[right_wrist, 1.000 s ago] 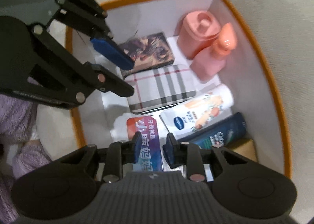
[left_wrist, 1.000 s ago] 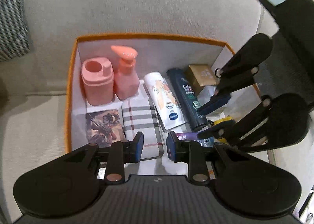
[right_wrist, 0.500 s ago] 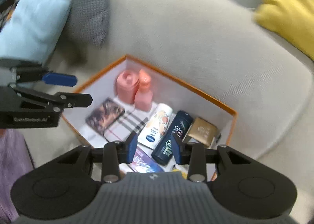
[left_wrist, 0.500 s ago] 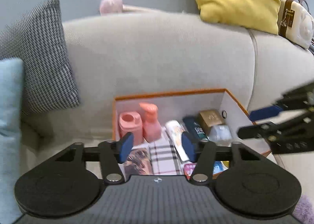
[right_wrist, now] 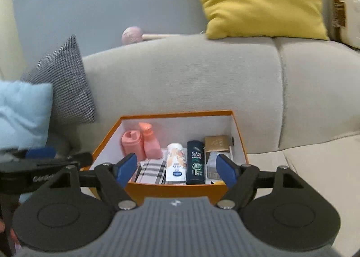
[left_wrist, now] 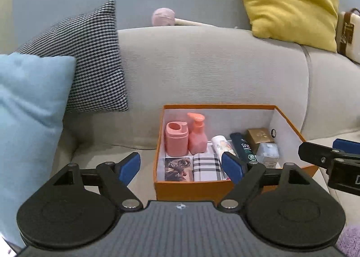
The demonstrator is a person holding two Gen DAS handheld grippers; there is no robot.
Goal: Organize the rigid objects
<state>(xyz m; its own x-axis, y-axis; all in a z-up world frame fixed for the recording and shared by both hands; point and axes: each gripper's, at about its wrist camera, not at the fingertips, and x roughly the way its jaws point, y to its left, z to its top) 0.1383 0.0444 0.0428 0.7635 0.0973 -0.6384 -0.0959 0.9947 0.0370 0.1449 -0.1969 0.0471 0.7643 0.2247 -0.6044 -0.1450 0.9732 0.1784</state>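
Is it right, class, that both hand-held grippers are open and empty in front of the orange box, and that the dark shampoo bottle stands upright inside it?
Not quite. The shampoo bottle lies flat in the orange box, as the right wrist view shows. The rest holds: the left hand-held gripper and right hand-held gripper are open and empty in front of the box.

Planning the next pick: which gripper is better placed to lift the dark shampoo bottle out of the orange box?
Right, probably. The dark shampoo bottle lies between the right gripper jaws; the left gripper faces the box's left side. Both are open.
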